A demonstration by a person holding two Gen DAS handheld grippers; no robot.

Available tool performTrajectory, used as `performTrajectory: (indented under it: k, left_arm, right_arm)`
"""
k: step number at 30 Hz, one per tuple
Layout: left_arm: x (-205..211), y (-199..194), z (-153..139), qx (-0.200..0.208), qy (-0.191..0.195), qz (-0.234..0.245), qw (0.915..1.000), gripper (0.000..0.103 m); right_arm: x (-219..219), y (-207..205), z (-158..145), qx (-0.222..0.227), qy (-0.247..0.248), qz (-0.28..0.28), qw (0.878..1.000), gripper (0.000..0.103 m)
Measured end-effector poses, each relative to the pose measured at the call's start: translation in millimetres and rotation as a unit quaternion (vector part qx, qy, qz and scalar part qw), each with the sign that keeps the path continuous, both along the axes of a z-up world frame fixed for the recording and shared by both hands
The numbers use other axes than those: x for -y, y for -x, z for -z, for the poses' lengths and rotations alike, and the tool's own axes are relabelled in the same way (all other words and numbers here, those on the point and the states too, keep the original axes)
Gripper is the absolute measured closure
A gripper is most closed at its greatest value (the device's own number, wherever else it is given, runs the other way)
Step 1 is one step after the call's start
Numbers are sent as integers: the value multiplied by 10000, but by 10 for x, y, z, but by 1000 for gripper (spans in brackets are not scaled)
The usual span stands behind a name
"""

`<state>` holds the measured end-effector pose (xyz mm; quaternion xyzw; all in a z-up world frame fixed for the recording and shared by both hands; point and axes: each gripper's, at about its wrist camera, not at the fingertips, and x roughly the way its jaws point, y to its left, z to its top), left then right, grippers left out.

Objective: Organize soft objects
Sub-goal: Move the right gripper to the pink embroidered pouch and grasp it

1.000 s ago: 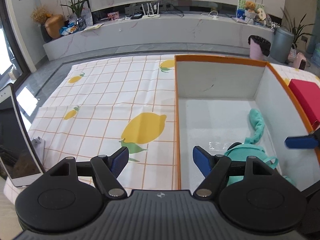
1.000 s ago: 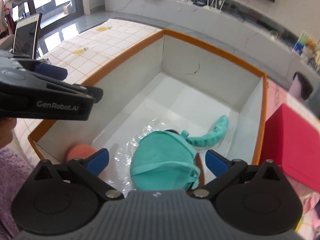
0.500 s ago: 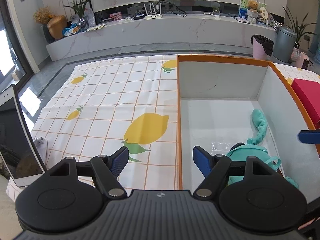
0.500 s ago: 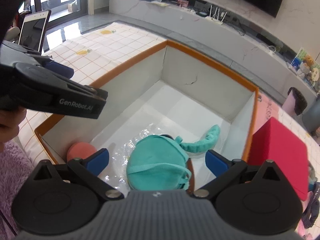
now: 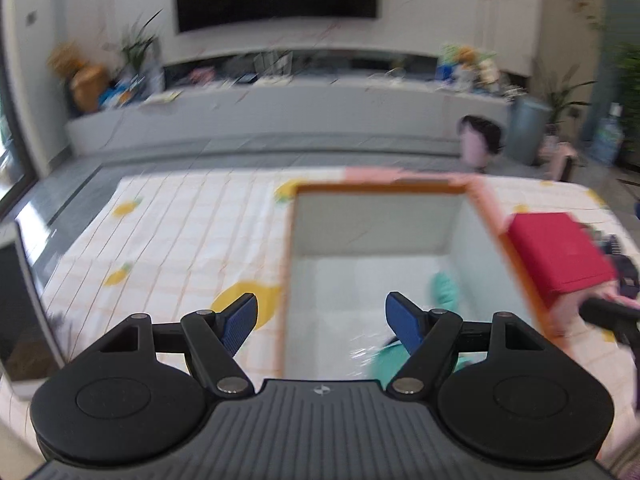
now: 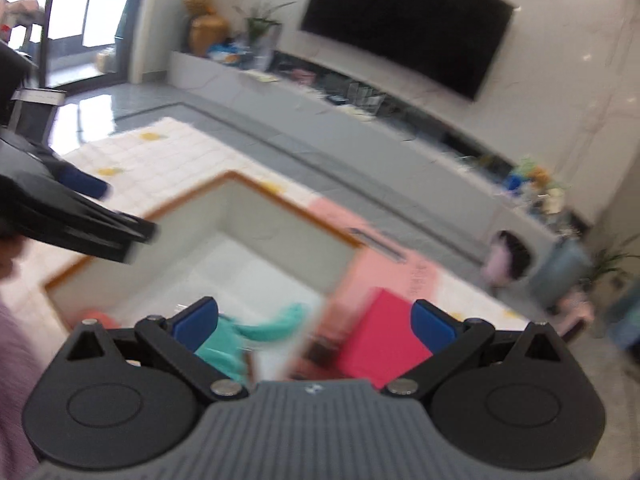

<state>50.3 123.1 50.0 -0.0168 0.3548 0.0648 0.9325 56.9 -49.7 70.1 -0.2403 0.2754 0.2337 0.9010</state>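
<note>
Inside orange-rimmed box [image 5: 400, 190] teal plush [image 5: 444, 288] lies; both grippers empty, spread.

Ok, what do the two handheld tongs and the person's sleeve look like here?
Both tongs, left and right, match: blue fingertip pads, black linkage arms with silver pivot pins, round black discs, ribbed grey body with a small logo. A lilac fuzzy sleeve shows at left.

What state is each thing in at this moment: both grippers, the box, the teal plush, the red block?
left gripper: open, holding nothing.
right gripper: open, holding nothing.
orange-rimmed box: open-topped, upright.
teal plush: lying loose inside the box.
red block: outside the box, beside its right wall.
TV: screen dark.
</note>
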Motion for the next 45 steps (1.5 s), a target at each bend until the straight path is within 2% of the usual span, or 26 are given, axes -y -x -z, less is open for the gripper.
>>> performTrajectory:
  k: [4,6,10,14,18,21,23,24,29,32,34,38,40,42,43,45]
  left_arm:
    - [360,40,-204,217,2,420,9989,17]
    - [590,35,-275,288,-41,681,9973,17]
    - [1118,-71,-302,318,-31,1243,9917,17]
    - [1737,-226,-221,242,-10,1754,9842,17]
    - [2349,-328,-39,205,-40,2128,9769,17]
    - [2747,-443,169,208,60,2282,9734,17]
    - [2965,-508,313,383,180,2361,9708,17]
    - [3070,-551,398,440,198,2408,9694,17]
    - [3494,-719,765,231,-44,2743,9614,17]
    - [3626,-764,916,266,-186,2828,9586,17]
    - [3688,-805,991,215,-349,2889,9565,17]
    - [3760,-933,1105,85,-441,2913,9556,17]
    - [3779,-983,1164,41,-439,2906,9558,17]
    - [3794,-1013,1218,41,-459,2826,9581,17]
    - [3791,-1020,1240,36,-466,2764,9599,17]
    - [3775,-1029,1265,68,-436,2763,9601,17]
  right_arm:
    - [564,-132,-104,303,209,586,9976,3]
    - [935,-232,-129,326,184,1121,9930,3]
    - [1743,-472,-75,108,28,2441,9697,3]
    - [2525,-683,154,-463,-484,3625,9296,3]
    - [3128,-899,503,-971,-1108,4293,8911,3]
    - [3446,-1066,884,-1621,-1226,4818,8524,3]
    - [3580,-1141,1073,-1862,-1181,5008,8370,3]
    - [3617,-1169,1147,-1904,-1197,5051,8332,3]
    - [3684,-1338,1430,-2284,-1655,5034,8167,3]
    - [3615,-1451,1534,-2418,-1529,4996,8177,4]
    - [3583,-1499,1568,-2417,-1405,4967,8216,10]
    - [3533,-1535,1636,-2454,-1112,4906,8287,15]
    - [3553,-1568,1711,-2537,-915,5047,8201,17]
    - [3614,-1582,1768,-2655,-1031,5176,8068,17]
    - [3643,-1584,1788,-2719,-1151,5209,8009,23]
    - [3661,-1572,1781,-2712,-1288,5202,7995,27]
